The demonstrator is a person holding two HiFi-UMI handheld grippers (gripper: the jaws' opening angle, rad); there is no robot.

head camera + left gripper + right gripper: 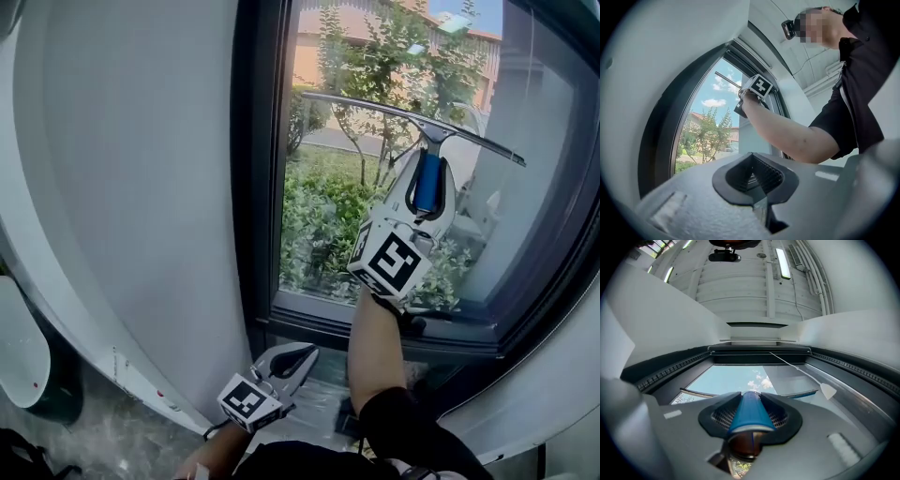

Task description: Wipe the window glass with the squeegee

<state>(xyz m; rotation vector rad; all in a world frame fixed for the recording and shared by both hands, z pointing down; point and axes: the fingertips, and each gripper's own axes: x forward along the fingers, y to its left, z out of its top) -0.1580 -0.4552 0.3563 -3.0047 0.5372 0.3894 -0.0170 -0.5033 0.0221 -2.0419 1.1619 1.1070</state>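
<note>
L gripper (307, 352) low, closed; R gripper (429, 169) clamps squeegee (394, 111) at glass (328, 216); wall (141, 187) left.

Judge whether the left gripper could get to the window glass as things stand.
Probably yes. The left gripper hangs below the sill, jaws together on nothing, with open space up to the window glass; the right gripper, holding the squeegee, sits higher.

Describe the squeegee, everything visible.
The squeegee has a blue round handle and a long, thin metal-looking blade bar on a dark neck. The right hand-held gripper is shut on the handle, pointing it up at the glass. The bar slants across the upper pane, left end higher; contact with the glass can't be confirmed.
</note>
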